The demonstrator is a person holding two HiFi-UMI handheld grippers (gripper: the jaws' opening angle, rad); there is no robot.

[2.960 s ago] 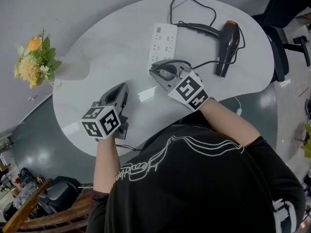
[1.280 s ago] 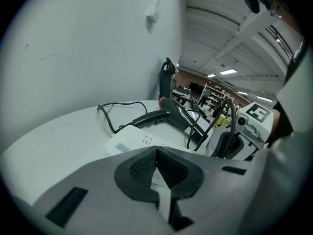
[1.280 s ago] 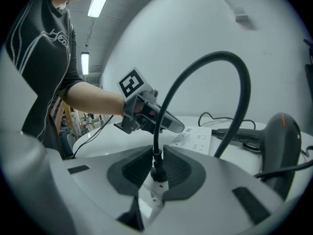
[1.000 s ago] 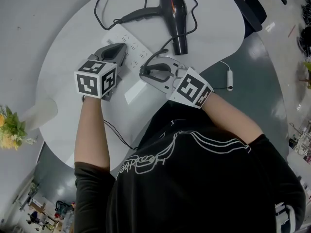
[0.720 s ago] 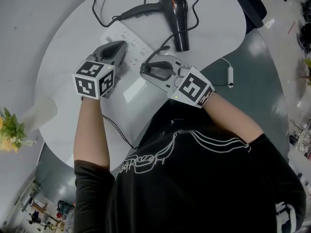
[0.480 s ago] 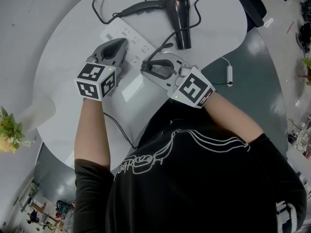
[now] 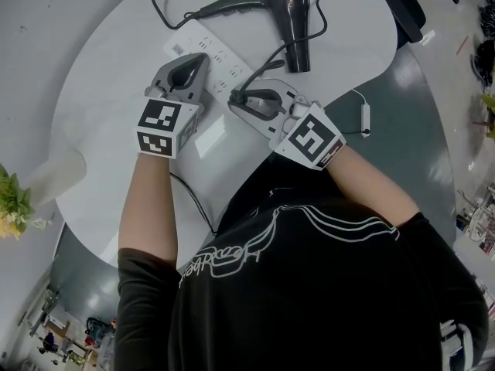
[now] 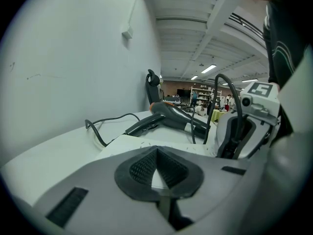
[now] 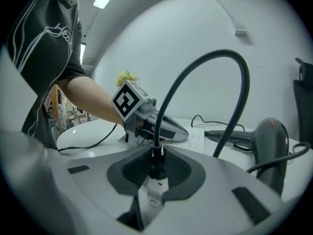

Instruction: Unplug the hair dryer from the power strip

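- Table (image 7: 100, 107): white, rounded.
- Hair dryer (image 7: 288, 6): black, orange rear end, lying at the table's far side just beyond the strip.
- Power strip (image 7: 223, 57): white, mid-table.
- Left gripper (image 7: 195, 62): jaws pressed together, empty, laid over the strip.
- Right gripper (image 7: 241, 101): jaws closing, pads pinching the plug.
- Cord (image 9: 210, 67): black, arching upward.
- Plug (image 9: 156, 160): black, upright, seated in the strip.

The hair dryer (image 7: 288, 6) is black with an orange rear cap, its cord (image 9: 225, 53) and plug (image 9: 156, 163) black, the power strip (image 7: 220, 55) and table (image 7: 108, 107) white, the person's shirt (image 7: 325, 300) black with white line-work.
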